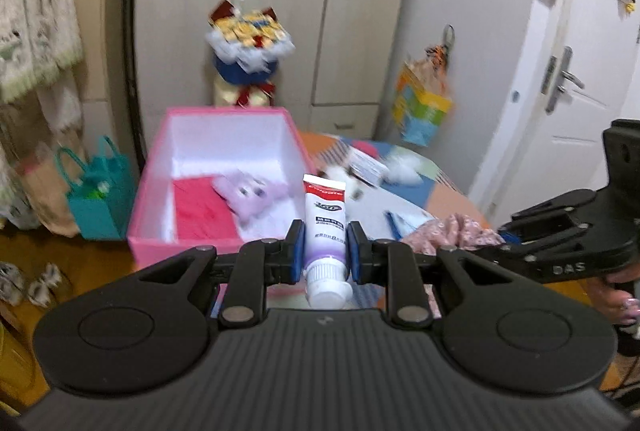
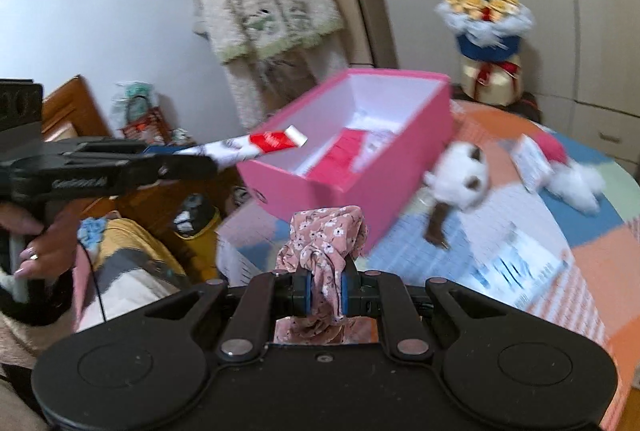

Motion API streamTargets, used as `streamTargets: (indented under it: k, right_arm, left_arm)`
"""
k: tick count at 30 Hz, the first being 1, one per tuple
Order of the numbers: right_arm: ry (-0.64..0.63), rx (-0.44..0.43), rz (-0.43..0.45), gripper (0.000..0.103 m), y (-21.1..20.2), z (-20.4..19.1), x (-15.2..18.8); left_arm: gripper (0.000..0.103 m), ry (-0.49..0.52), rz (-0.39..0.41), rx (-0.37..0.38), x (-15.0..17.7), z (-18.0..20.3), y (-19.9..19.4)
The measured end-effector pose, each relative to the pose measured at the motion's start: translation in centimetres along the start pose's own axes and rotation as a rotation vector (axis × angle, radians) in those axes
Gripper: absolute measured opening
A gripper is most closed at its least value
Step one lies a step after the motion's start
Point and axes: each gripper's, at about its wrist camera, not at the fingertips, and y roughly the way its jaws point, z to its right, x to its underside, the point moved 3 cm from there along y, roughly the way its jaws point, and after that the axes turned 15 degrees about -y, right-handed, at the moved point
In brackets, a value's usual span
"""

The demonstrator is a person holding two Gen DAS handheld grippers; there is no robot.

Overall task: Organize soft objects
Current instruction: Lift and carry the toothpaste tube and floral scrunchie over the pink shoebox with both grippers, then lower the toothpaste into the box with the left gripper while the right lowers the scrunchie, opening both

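My left gripper point(image 1: 324, 249) is shut on a white and purple toothpaste tube point(image 1: 325, 227), cap toward the camera, held near the pink box point(image 1: 216, 245). Inside the box lie a red cloth point(image 1: 200, 211) and a lilac plush toy point(image 1: 250, 197). In the right wrist view, my right gripper point(image 2: 323, 291) is shut on a pink floral fabric piece point(image 2: 326, 243), just in front of the pink box point(image 2: 344, 187). The left gripper there shows at the left, with the tube point(image 2: 256, 145) reaching over the box's rim. A white plush point(image 2: 460, 177) lies on the patchwork tabletop.
A small carton point(image 2: 530, 159) and a white fluffy item point(image 2: 574, 185) lie on the colourful table cover point(image 2: 600, 255). A printed packet point(image 2: 516, 271) lies nearer. A teal bag point(image 1: 100, 191) stands on the wooden floor at left. A bouquet ornament point(image 1: 248, 47) stands behind the box, before the wardrobe.
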Motion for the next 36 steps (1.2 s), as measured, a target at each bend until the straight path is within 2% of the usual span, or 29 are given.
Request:
streamTargets:
  k: [7, 16, 19, 23, 26, 30, 33, 36]
  right_arm:
    - [-0.025, -0.027, 0.069, 0.016, 2.3, -0.5, -5.2]
    - [0.033, -0.024, 0.087, 0.016, 9.1, 3.0, -10.6]
    - [0.038, -0.022, 0.059, 0.016, 11.7, 3.9, -11.3]
    - [0.033, -0.046, -0.022, 0.016, 15.4, 4.6, -10.9]
    - [0.001, -0.027, -0.093, 0.016, 17.8, 4.8, -10.3]
    - [-0.078, 0.036, -0.185, 0.017, 20.2, 4.8, -9.7]
    - [-0.166, 0.121, -0.197, 0.019, 20.9, 4.6, -9.6]
    - [-0.176, 0.138, -0.196, 0.021, 20.8, 4.5, -9.8]
  left_arm:
    - [0.021, -0.009, 0.023, -0.075, -3.1, -3.2, 2.3]
    - [0.021, -0.041, 0.027, -0.177, -5.5, -6.9, 8.8]
    - [0.021, -0.058, 0.027, -0.207, -5.7, -7.9, 11.0]
    - [0.021, -0.075, 0.005, -0.242, -5.3, -8.9, 13.7]
    - [0.021, -0.074, -0.016, -0.27, -4.8, -9.4, 15.5]
    - [0.021, -0.074, -0.058, -0.312, -4.3, -9.9, 17.5]
    - [0.021, -0.072, -0.085, -0.315, -4.2, -10.0, 18.3]
    - [0.021, -0.065, -0.102, -0.322, -4.1, -10.0, 19.0]
